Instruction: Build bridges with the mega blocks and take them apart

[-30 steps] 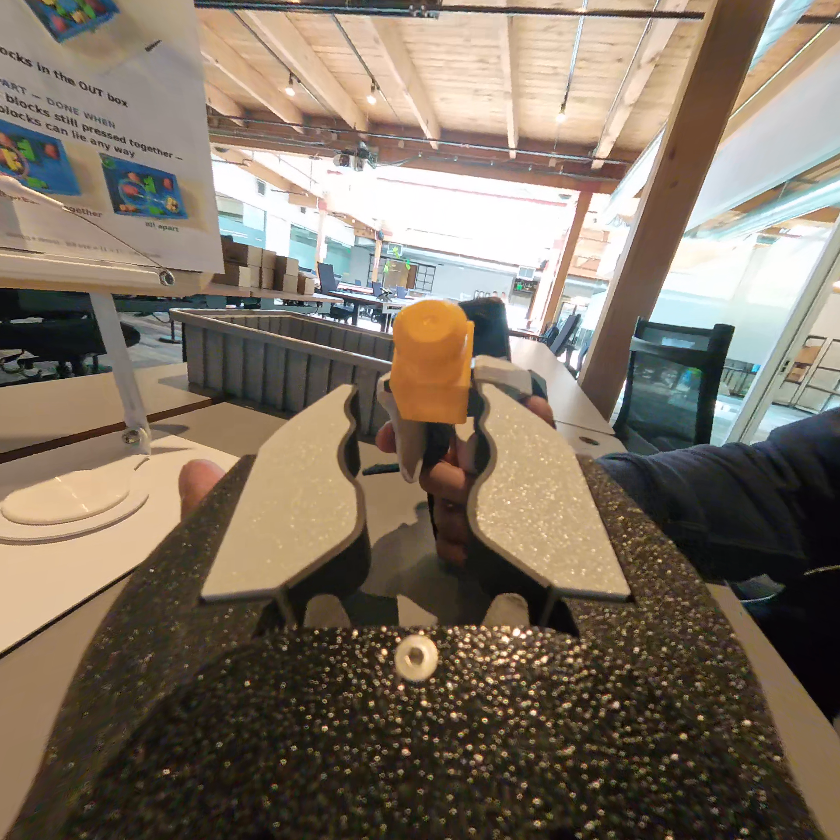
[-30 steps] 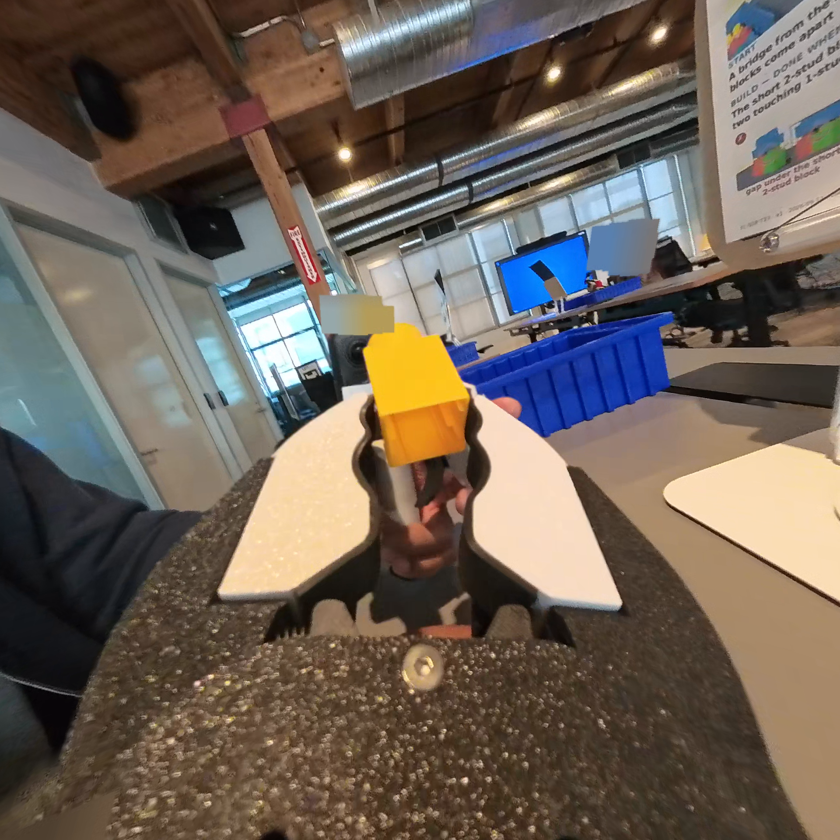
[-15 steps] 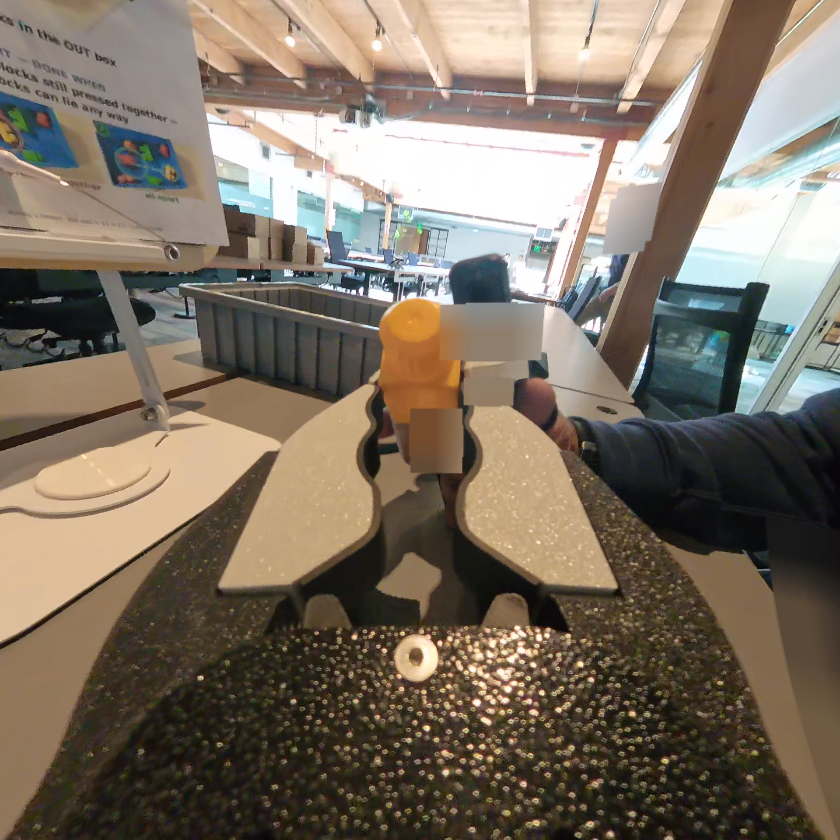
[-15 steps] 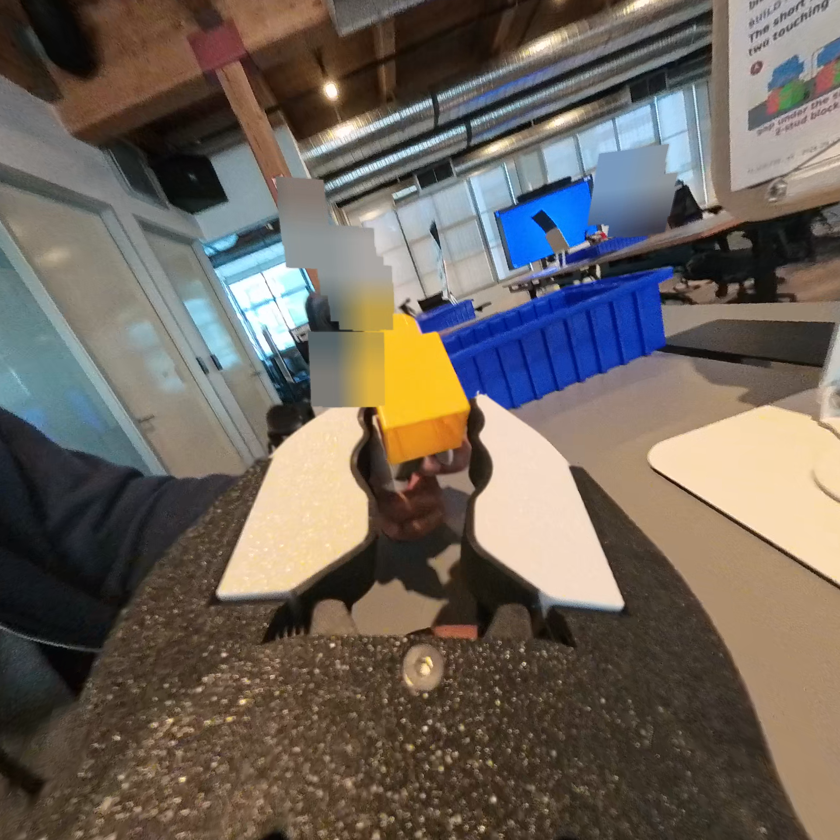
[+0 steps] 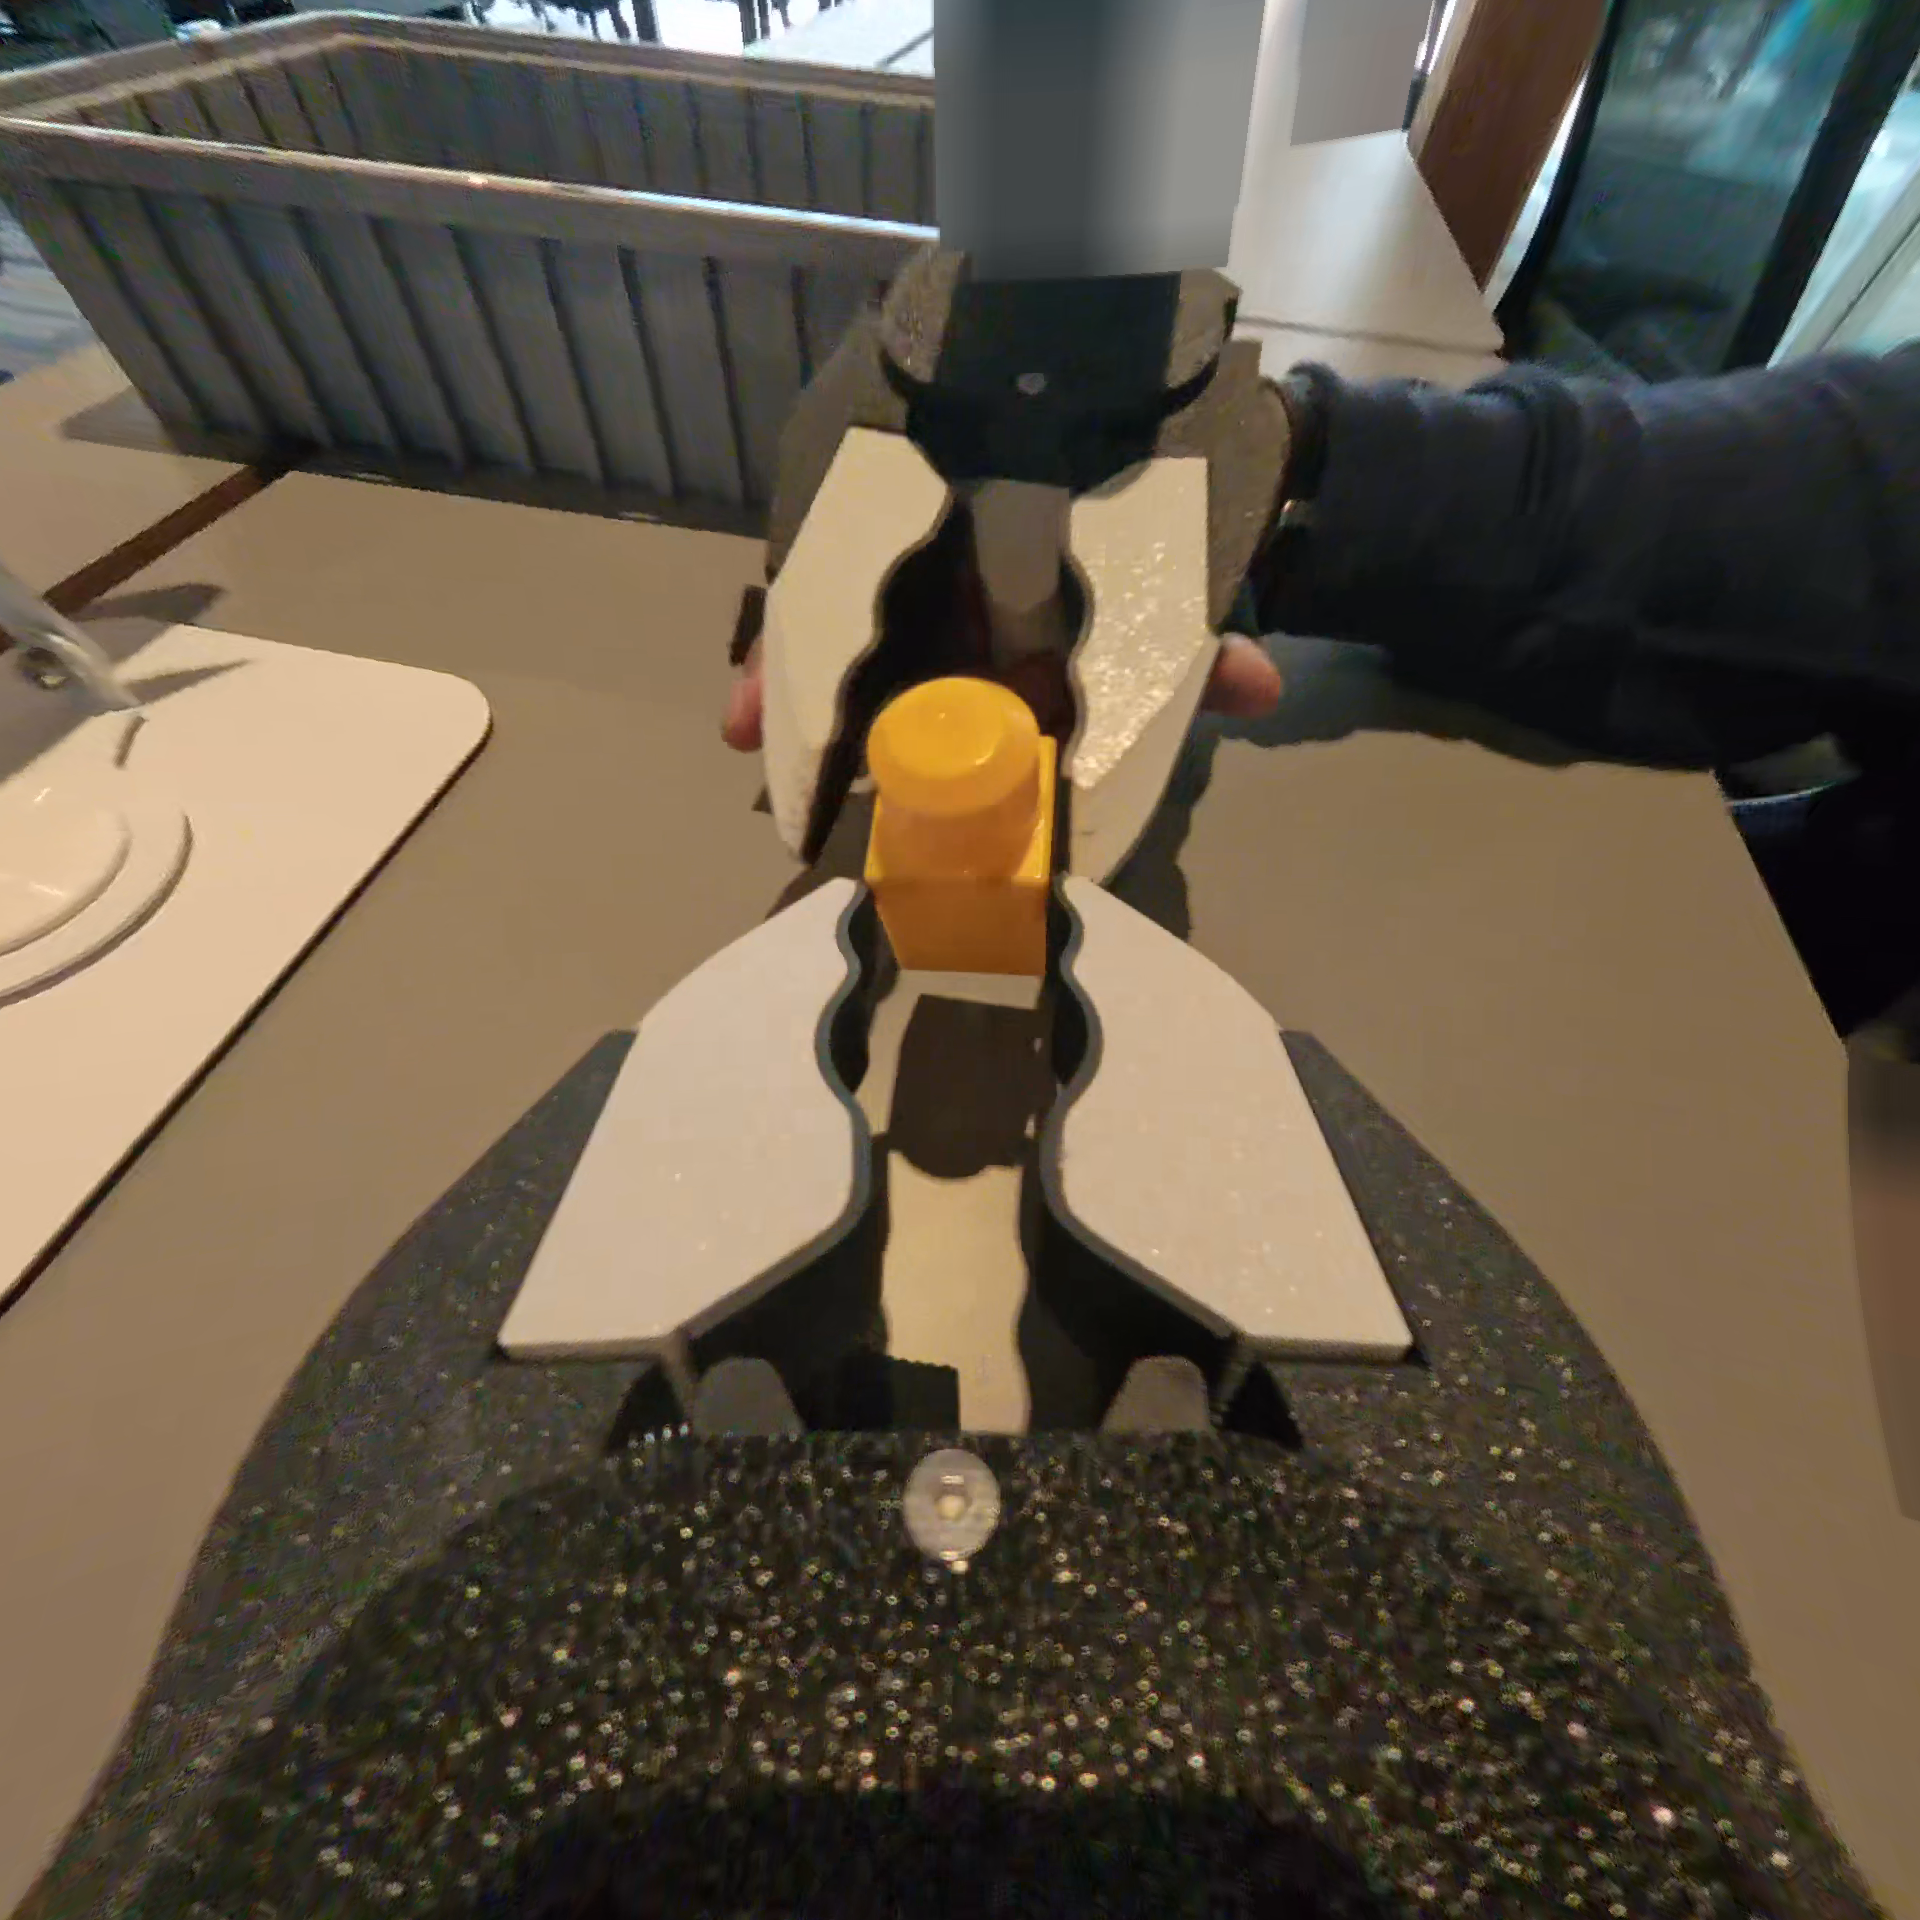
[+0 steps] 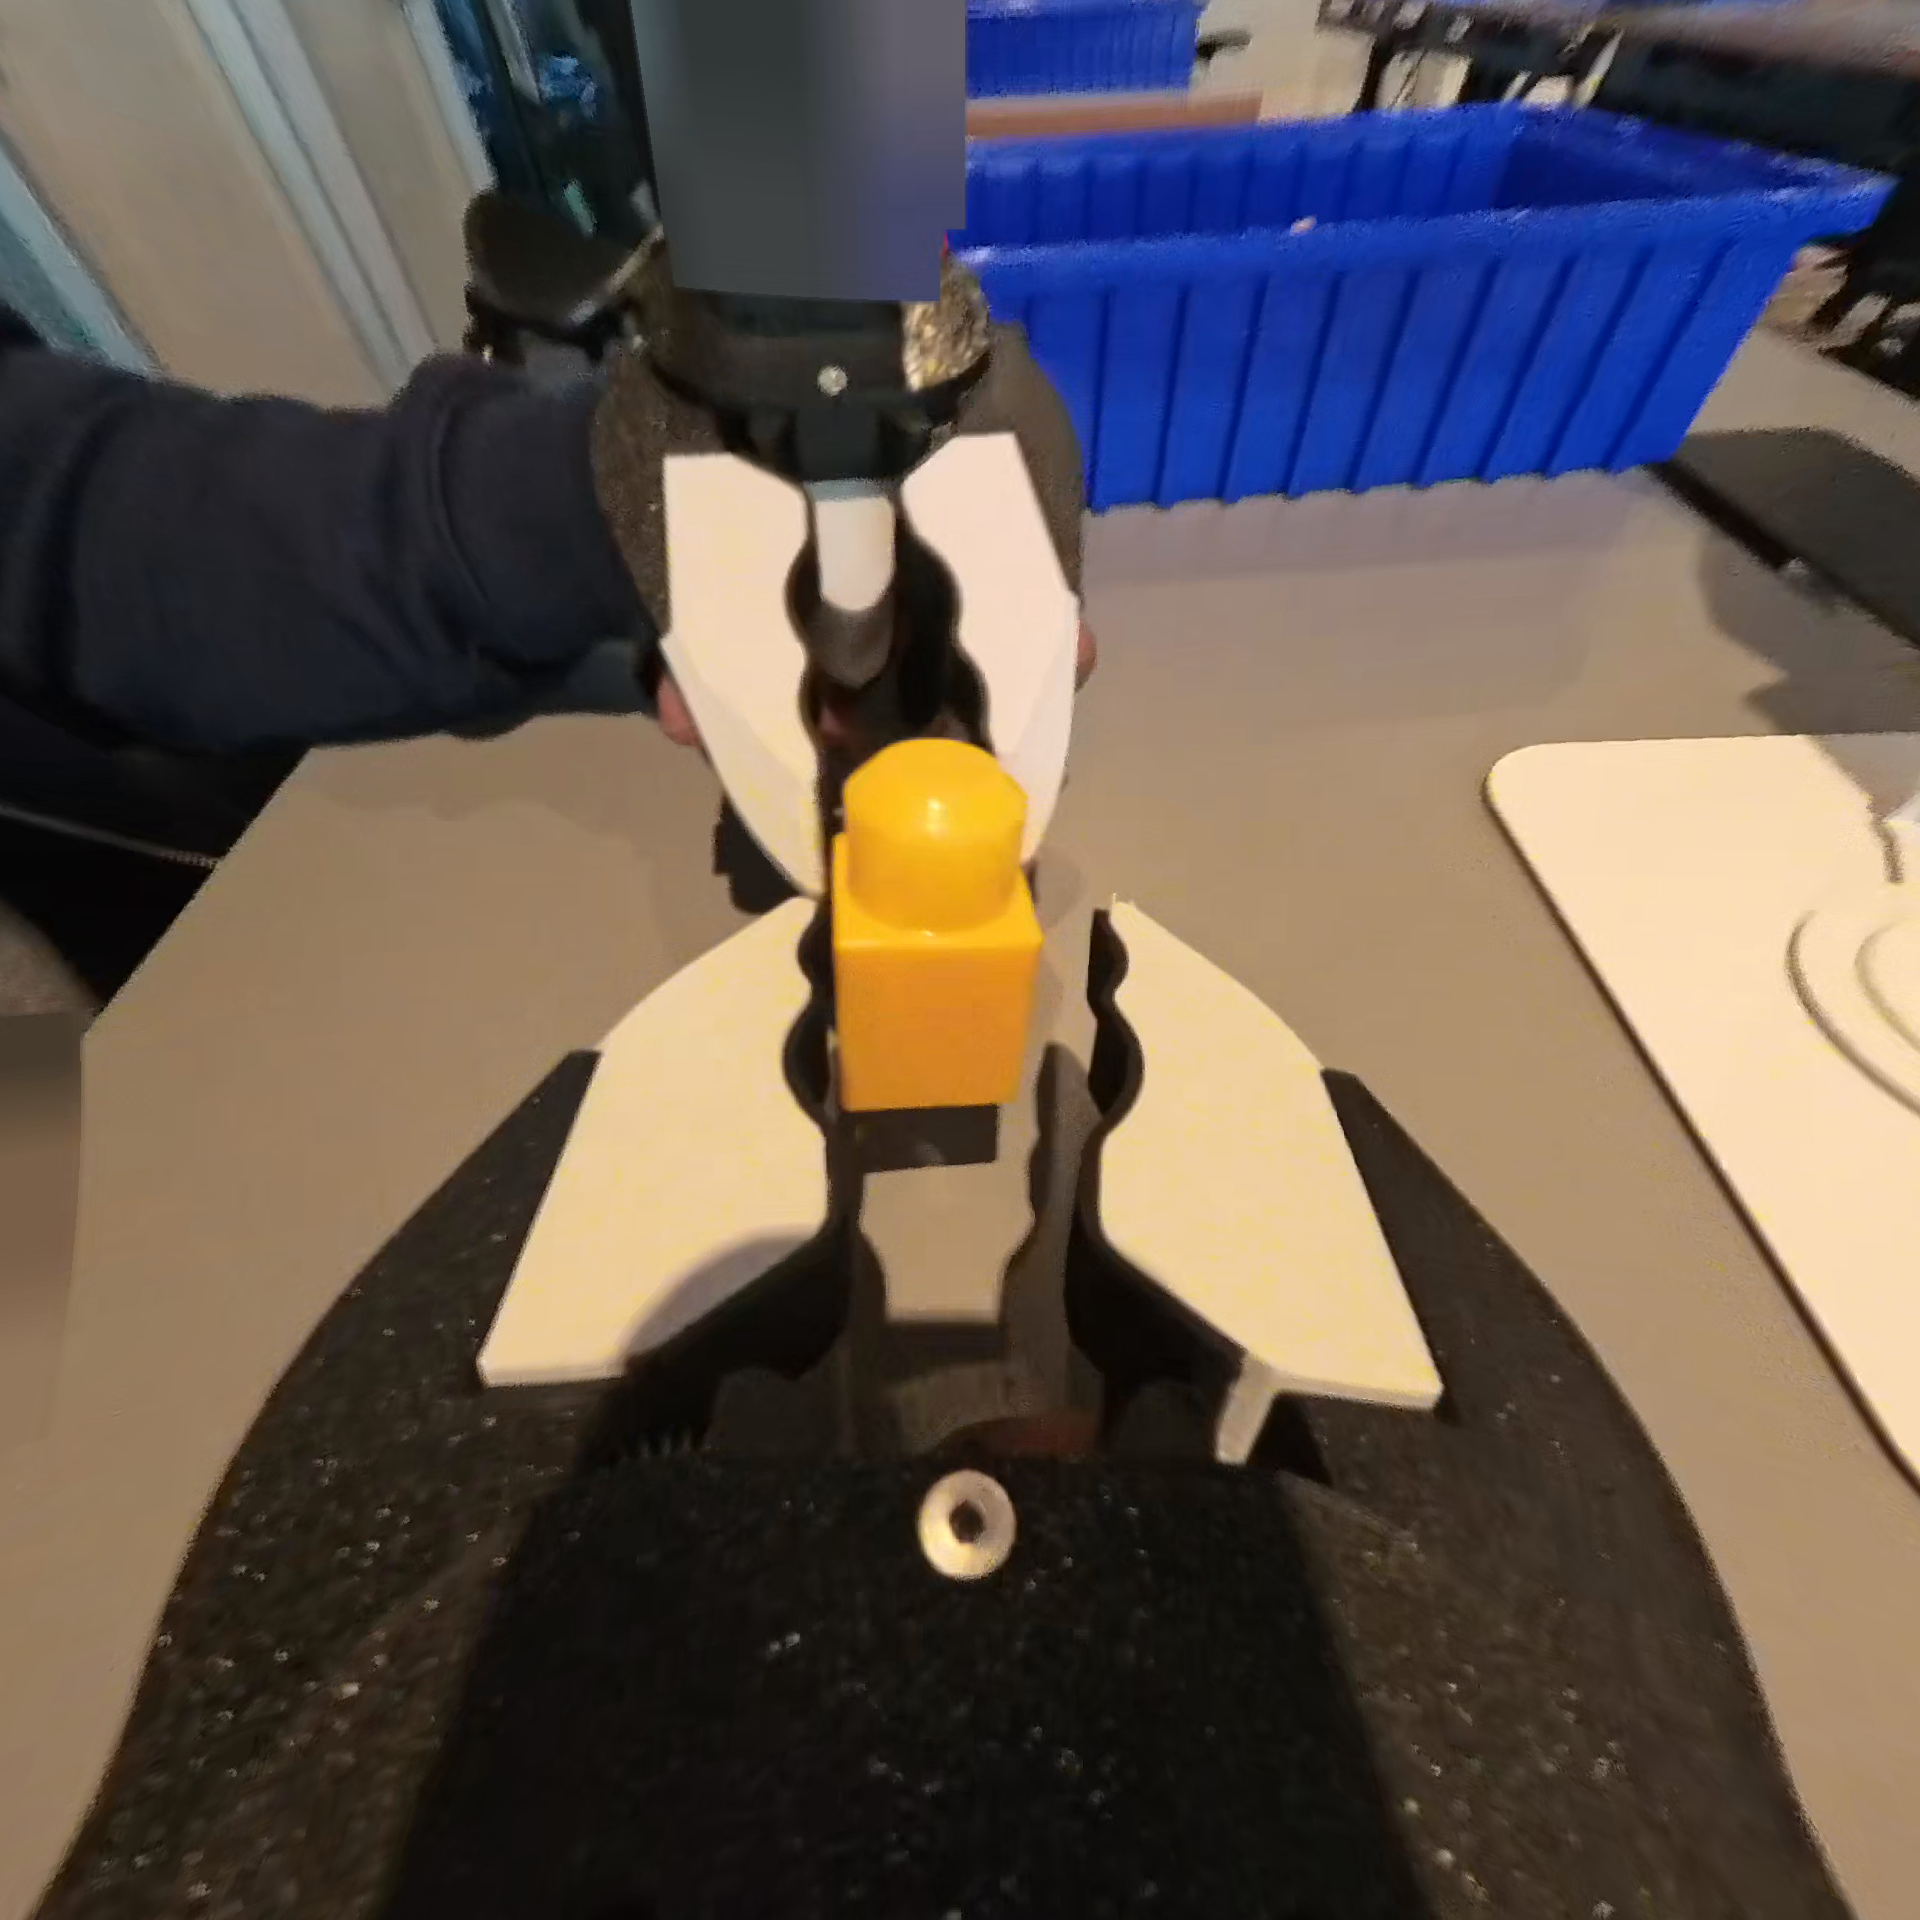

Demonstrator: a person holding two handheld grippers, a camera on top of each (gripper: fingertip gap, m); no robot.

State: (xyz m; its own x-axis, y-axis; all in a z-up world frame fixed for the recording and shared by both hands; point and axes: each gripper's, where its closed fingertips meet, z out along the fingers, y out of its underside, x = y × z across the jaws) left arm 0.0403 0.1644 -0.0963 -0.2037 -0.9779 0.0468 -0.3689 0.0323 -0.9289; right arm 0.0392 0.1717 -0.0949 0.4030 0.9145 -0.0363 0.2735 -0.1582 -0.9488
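A yellow one-stud block (image 5: pixel 961 894) stands upright with its stud up, held between my two grippers, which face each other tip to tip low over the grey table (image 5: pixel 1455 1039). My left gripper (image 5: pixel 951 904) is shut on the block at its fingertips. My right gripper (image 6: pixel 961 914) is around the same block (image 6: pixel 935 997), slightly open; its left finger touches and a small gap shows at its right finger. The right gripper also shows opposite in the left wrist view (image 5: pixel 951 862), and the left gripper in the right wrist view (image 6: pixel 914 873). I cannot tell if the block touches the table.
A grey ribbed bin (image 5: pixel 416 260) stands behind the right gripper. A blue ribbed bin (image 6: pixel 1351 343) stands behind the left one. A white stand base (image 5: pixel 208 831) lies to the side, also in the right wrist view (image 6: pixel 1714 987). A person's dark sleeves (image 5: pixel 1610 571) (image 6: pixel 260 540) reach in. Less than 4 cm separates the two grippers' tips.
Both grippers tilted down from level to face the table, carrying the block low. The left gripper went from open to shut on the block. The right gripper's fingers have loosened slightly.
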